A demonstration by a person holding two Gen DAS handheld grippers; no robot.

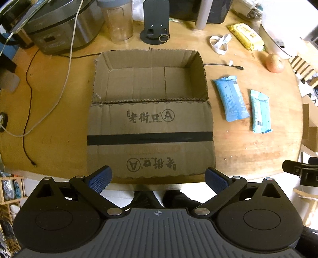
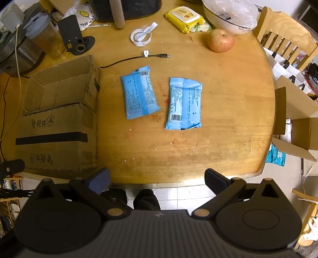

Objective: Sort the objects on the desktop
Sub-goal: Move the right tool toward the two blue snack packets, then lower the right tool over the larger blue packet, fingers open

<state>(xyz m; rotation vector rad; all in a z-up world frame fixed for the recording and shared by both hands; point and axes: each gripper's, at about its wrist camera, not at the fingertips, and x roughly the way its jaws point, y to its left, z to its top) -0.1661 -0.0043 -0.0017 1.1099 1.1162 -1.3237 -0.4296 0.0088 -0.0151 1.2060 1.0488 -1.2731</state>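
Observation:
An open cardboard box (image 1: 151, 111) lies on the round wooden table (image 2: 198, 150), its inside bare; it also shows at the left in the right wrist view as the box (image 2: 57, 111). Two blue packets lie flat to its right: one nearer the box (image 2: 140, 92) (image 1: 230, 97), one further right (image 2: 184, 103) (image 1: 260, 111). My left gripper (image 1: 158, 179) hovers open at the box's near edge, holding nothing. My right gripper (image 2: 157, 181) is open above the table's near edge, short of the packets.
At the back stand a rice cooker (image 1: 59, 25), a clear jar (image 1: 119, 21), a black stand (image 1: 156, 23), a yellow wipes pack (image 2: 184, 18), a white bowl (image 2: 230, 17), an apple (image 2: 220, 40), white tape (image 2: 142, 34) and a black cable (image 2: 137, 58). A chair (image 2: 286, 39) and open carton (image 2: 298, 123) sit right.

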